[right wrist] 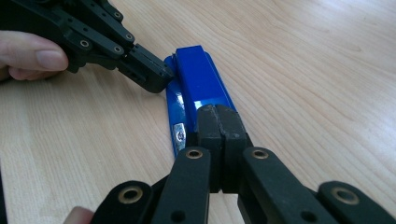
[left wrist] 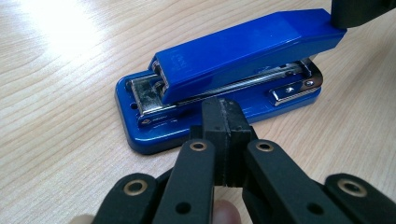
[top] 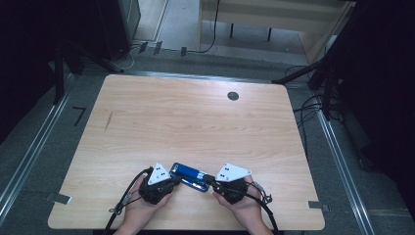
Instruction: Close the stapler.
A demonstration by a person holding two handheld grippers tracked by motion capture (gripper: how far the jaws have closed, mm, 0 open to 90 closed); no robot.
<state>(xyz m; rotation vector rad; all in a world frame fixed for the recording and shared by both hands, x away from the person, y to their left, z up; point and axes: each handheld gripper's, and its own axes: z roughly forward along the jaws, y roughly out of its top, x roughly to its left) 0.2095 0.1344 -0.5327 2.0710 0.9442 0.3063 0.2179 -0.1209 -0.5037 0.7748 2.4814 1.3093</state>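
The blue stapler (top: 190,176) lies at six o'clock on the surface (top: 195,117), flanked by the closed left hand-held gripper (top: 174,181) and closed right hand-held gripper (top: 210,179), seemingly bracing it in place.

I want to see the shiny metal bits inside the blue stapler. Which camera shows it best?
The left gripper view: the stapler lies side-on and close, with its metal parts in plain sight. The right gripper view shows it end-on, partly behind the shut black jaws. The high view shows it small between the two grippers.
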